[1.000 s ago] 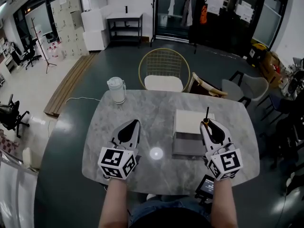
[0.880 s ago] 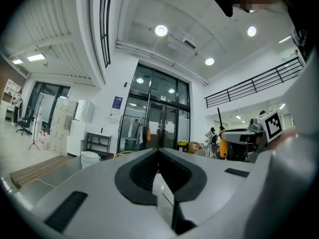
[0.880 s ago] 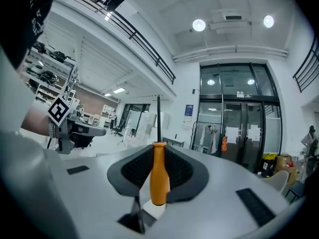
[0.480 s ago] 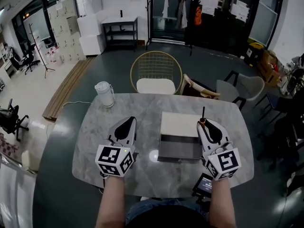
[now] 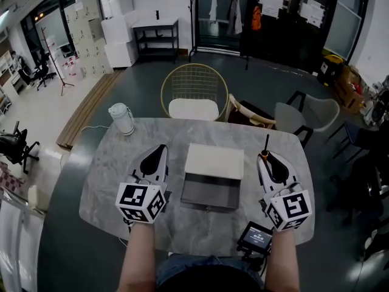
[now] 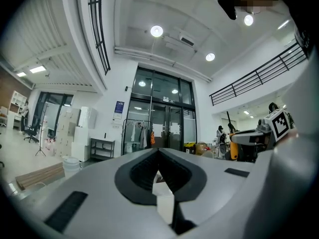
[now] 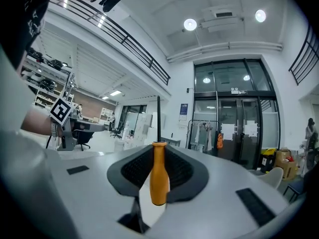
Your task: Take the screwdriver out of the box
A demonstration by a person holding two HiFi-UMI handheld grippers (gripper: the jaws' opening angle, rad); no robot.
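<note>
Two grippers, one screwdriver (image 5: pixel 265 143), one open box (image 5: pixel 208 191), one jug (image 5: pixel 121 118) and one small screen (image 5: pixel 255 237) are shown at a marble table (image 5: pixel 115 184). The left gripper (image 5: pixel 160 148) is closed and empty, just left of the box. The right gripper (image 5: pixel 265 157) is clamped on the screwdriver's orange handle, outside the box, toward the table's right edge. The screwdriver's long axis lies along the jaws, and its black shaft is pointed at the far edge. Black-and-white square markers are carried on both cubes.

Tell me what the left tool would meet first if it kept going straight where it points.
Probably the gold wire chair beyond the far edge of the table. The left tool aims right of the white jug. Depth is unclear.
</note>
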